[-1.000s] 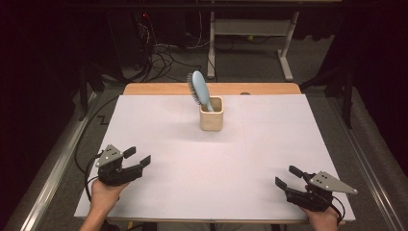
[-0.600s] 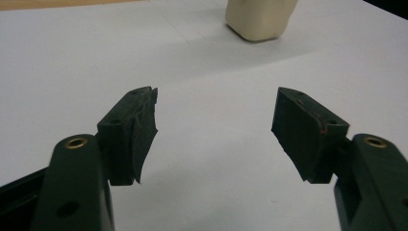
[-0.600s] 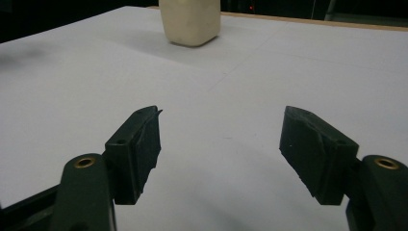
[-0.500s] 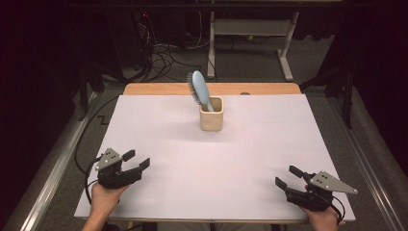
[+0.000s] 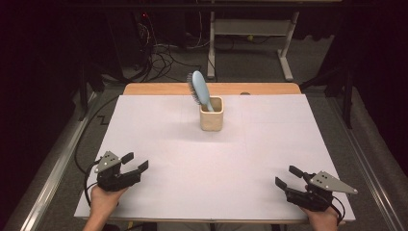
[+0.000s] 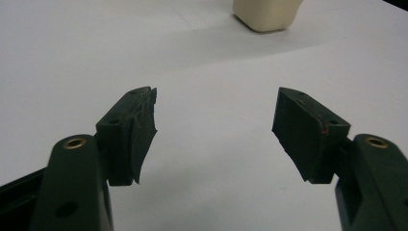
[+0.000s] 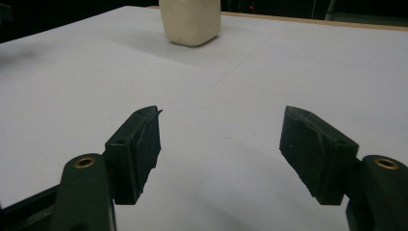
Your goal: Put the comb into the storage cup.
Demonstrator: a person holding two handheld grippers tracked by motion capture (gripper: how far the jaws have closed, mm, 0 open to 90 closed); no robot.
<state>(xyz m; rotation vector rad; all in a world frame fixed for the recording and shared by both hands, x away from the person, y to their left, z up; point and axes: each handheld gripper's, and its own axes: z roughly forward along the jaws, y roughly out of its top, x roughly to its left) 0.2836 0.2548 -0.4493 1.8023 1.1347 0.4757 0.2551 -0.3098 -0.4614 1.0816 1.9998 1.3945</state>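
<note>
Left tool [image 5: 135,161] nudged inward, open, table edge [image 5: 192,221] near

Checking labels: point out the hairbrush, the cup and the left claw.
hairbrush [image 5: 198,86], high view, blue head.
cup [image 5: 211,122], high view, front wall.
left claw [image 5: 135,161], high view, between its tips.

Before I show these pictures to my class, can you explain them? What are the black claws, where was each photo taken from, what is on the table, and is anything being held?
A person sits at a table covered in white and holds a hand tool in each hand. Each tool is a gripper with two black jaws. The high view looks down from above: the left gripper is at the lower left, the right gripper at the lower right. The other two pictures come from cameras riding on the grippers, looking along the jaws. Far across the table stands a cream cup with a blue hairbrush leaning in it. Both grippers are open and hold nothing.
</note>
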